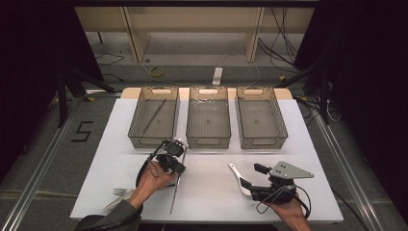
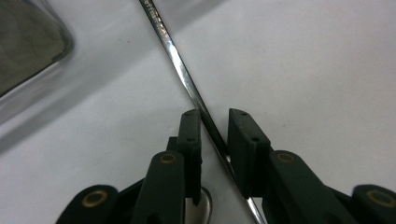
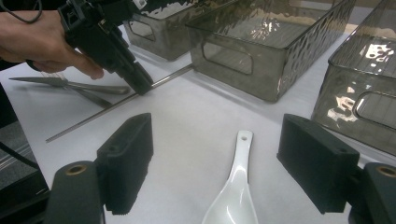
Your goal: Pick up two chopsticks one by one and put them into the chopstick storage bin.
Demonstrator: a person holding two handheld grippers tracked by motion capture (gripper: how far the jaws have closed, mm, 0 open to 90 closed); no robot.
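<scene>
On white table | my left gripper (image 2: 215,126) narrowed around thin steel chopstick (image 2: 180,60), not pinching | stiff, slippery; I grip mid-shaft.

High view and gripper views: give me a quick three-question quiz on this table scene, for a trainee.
1. True or false: the thin shiny metal rod lies between the jaws of the left gripper.
2. How many translucent grey plastic baskets stand on the white table?
3. What lies before the open right gripper? A: a white ceramic spoon. B: a red cup. C: a blue plate.
Key: 1 true; 2 three; 3 A.
</scene>
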